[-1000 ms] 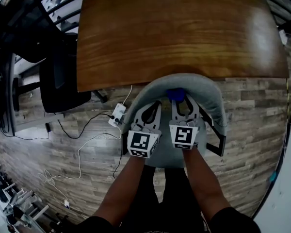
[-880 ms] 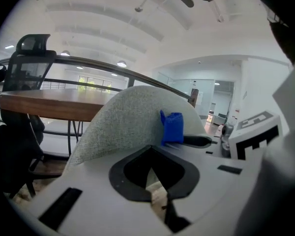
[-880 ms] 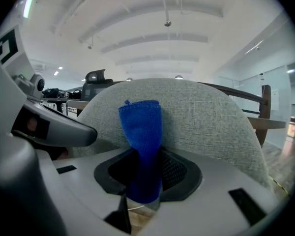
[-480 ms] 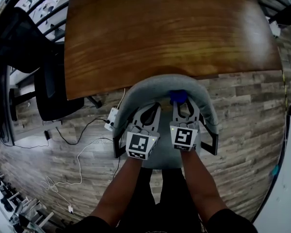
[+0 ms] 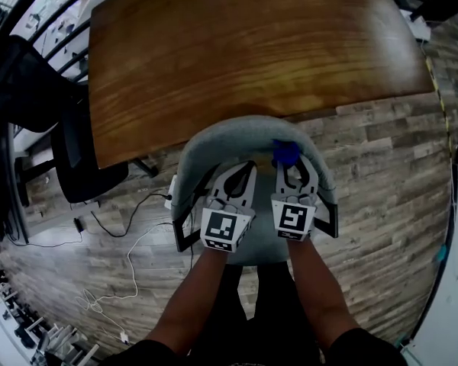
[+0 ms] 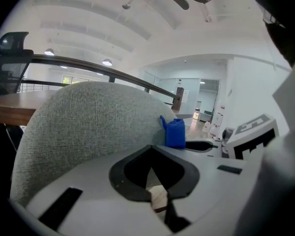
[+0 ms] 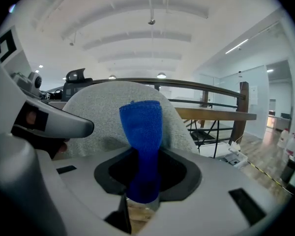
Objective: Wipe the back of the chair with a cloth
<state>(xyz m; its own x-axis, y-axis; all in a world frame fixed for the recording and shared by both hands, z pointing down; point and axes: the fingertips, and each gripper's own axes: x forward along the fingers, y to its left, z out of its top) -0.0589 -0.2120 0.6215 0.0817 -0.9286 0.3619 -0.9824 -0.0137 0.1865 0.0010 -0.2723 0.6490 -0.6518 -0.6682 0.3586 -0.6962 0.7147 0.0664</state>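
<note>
The right gripper (image 5: 291, 164) is clamped on a blue cloth (image 5: 284, 152), which stands up out of the closed jaws as a narrow folded strip. The cloth sits against the grey fabric back of the chair (image 5: 214, 139), just under the top rim, at about 1 o'clock on the back's curve as seen in the head view. In the right gripper view the strip is upright, with the grey back filling the space right behind it.

The left gripper (image 5: 246, 168) has its jaws together with nothing between them. It is at 9 o'clock of the right gripper, just beside it, and points at the middle of the chair back. Both grippers are over the seat, each held by a forearm (image 5: 195, 300) coming up from 6 o'clock.

A wooden table (image 5: 237, 44) lies at 12 o'clock of the chair, its near edge just past the back's rim. A black office chair (image 5: 76, 158) stands at 9 o'clock, partly under the table's corner. On the plank floor (image 5: 389, 174), a white power strip (image 5: 170, 191) lies just beside the grey chair at 9 o'clock, with thin cables (image 5: 137, 242) trailing toward 7 o'clock.
</note>
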